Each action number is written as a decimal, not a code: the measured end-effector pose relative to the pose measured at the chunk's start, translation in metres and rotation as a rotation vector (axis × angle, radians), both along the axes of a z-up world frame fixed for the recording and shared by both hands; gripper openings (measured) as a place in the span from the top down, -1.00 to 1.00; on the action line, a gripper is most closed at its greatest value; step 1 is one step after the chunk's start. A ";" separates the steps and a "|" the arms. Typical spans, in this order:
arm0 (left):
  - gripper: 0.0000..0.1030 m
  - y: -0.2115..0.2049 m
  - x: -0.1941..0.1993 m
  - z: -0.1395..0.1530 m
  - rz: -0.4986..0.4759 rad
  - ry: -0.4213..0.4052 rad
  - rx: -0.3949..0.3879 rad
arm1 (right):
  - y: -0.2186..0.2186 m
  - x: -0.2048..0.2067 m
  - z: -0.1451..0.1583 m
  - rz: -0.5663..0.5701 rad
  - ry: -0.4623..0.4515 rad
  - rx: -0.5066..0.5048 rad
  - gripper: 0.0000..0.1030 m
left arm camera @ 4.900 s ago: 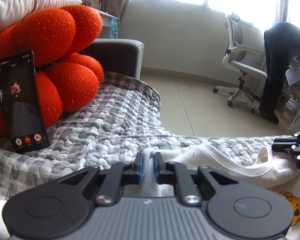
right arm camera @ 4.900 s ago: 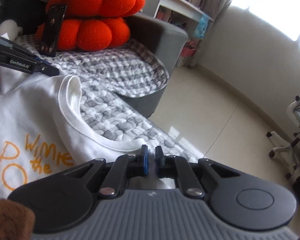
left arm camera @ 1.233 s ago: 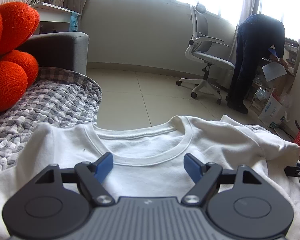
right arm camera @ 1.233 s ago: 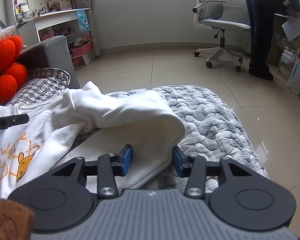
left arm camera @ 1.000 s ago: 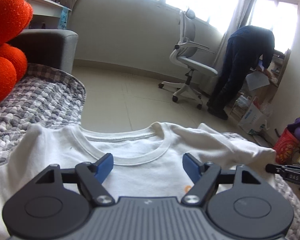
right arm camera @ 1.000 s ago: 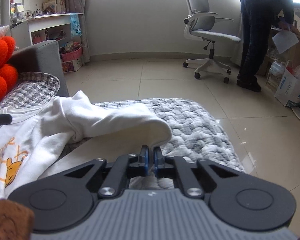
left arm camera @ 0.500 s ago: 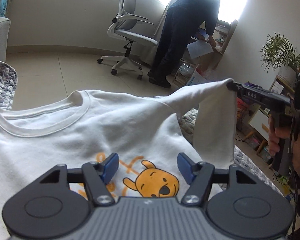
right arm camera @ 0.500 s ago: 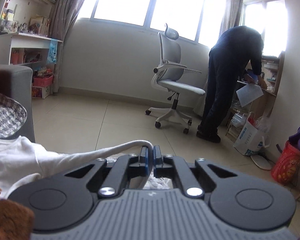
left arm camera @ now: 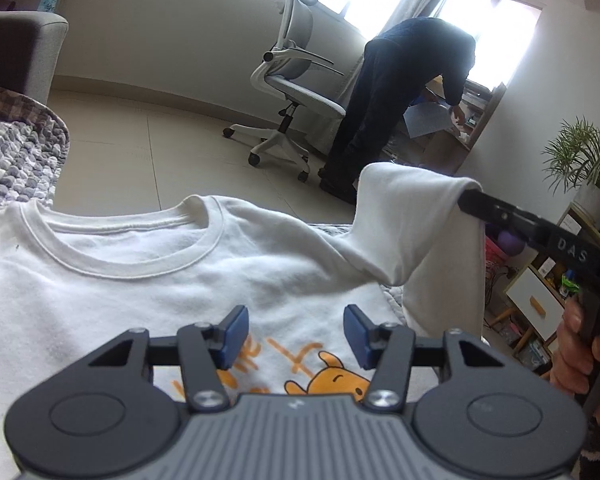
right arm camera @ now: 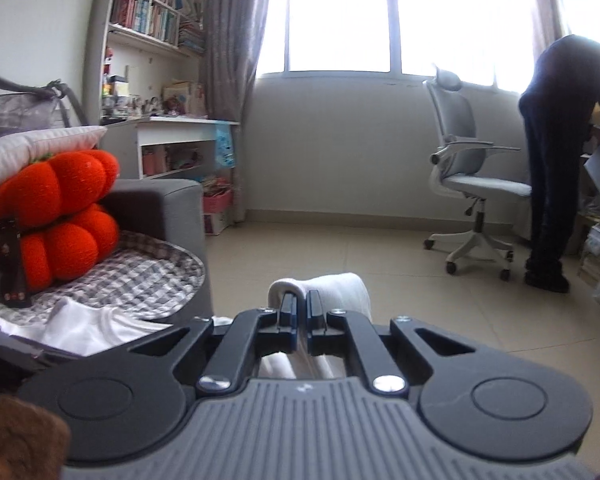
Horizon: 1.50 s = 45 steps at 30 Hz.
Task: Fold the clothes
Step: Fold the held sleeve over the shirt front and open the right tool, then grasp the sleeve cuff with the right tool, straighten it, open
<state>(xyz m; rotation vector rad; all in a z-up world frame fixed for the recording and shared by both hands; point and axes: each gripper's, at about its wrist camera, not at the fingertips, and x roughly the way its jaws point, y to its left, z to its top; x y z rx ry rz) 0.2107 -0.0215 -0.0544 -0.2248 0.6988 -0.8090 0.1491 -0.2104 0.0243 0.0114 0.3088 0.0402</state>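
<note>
Lying spread beneath the left gripper (left arm camera: 292, 334), the white T-shirt (left arm camera: 140, 280) sits under jaws just closing, still parted, gripping nothing; right gripper (right arm camera: 300, 304) jaws clenched on its lifted sleeve (left arm camera: 420, 216).

White T-shirt (left arm camera: 148, 280) spread on the grey knitted blanket (left arm camera: 16, 160), one sleeve raised at 3 o'clock.

From the left wrist, the left hand-held gripper (left arm camera: 294, 330) sits above the shirt's chest; the collar lies at 11 o'clock, the right hand-held gripper (left arm camera: 466, 196) at 2 o'clock pinching the sleeve (left arm camera: 416, 216). The grey swivel office chair (left arm camera: 296, 80) stands behind at 12, a dark-clothed person (left arm camera: 400, 92) to its right.
</note>
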 end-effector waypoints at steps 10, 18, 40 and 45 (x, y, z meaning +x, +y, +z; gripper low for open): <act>0.43 0.009 0.006 0.002 0.020 0.021 -0.048 | 0.044 0.010 -0.037 0.203 0.238 0.007 0.91; 0.63 -0.011 0.002 -0.007 -0.063 0.031 0.008 | 0.043 0.008 -0.047 0.239 0.335 0.023 0.66; 0.63 -0.013 0.006 -0.015 -0.070 0.046 0.031 | -0.037 -0.035 -0.035 -0.054 0.478 0.126 -0.01; 0.63 -0.013 0.006 -0.016 -0.070 0.046 0.031 | -0.029 -0.026 -0.052 -0.089 0.458 -0.040 0.26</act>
